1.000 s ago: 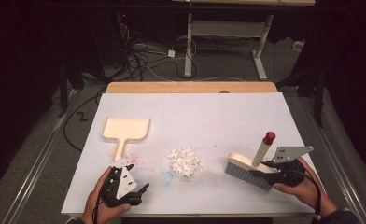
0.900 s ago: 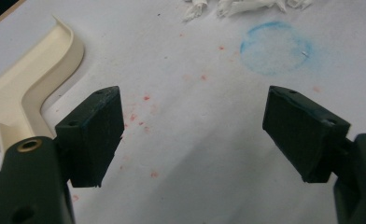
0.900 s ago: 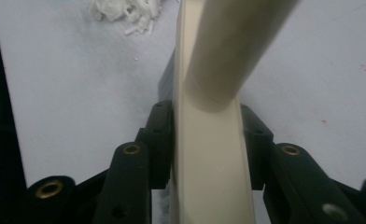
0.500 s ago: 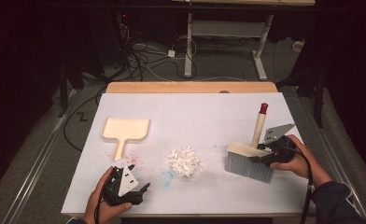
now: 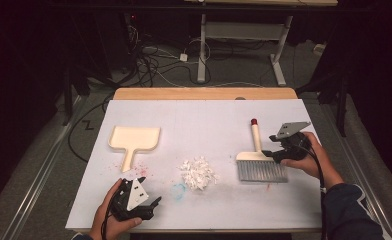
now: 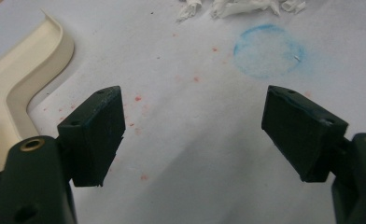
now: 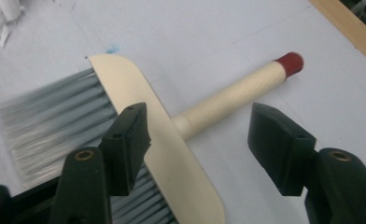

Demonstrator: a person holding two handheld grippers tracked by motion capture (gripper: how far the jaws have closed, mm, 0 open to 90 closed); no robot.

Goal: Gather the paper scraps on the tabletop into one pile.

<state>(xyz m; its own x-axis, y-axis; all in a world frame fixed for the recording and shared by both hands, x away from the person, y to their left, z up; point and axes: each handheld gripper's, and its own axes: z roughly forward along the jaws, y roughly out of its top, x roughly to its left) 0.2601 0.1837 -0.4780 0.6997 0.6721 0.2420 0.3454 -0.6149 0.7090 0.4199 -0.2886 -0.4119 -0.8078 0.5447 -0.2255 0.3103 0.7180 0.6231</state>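
- Right of the paper scraps (image 5: 198, 173): brush (image 5: 260, 162) lies flat, released; right gripper (image 5: 278, 152) jaws have just been opening, nothing clamped.
- Left of scraps: dustpan (image 5: 134, 140) untouched; left gripper (image 5: 151, 207) open, empty.
- Sweeping not begun.

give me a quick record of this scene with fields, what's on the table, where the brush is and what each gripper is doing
surface: white table
brush: brush lies flat at the right, handle pointing away, bristles toward the person
dustpan: dustpan lies at the left, untouched
scraps: pile of white paper scraps in the middle
marks: blue ring near the scraps
right gripper: right gripper beside the brush, jaws just been opening, apart over the brush head, not pressing it
left gripper: left gripper open over bare table, holding nothing
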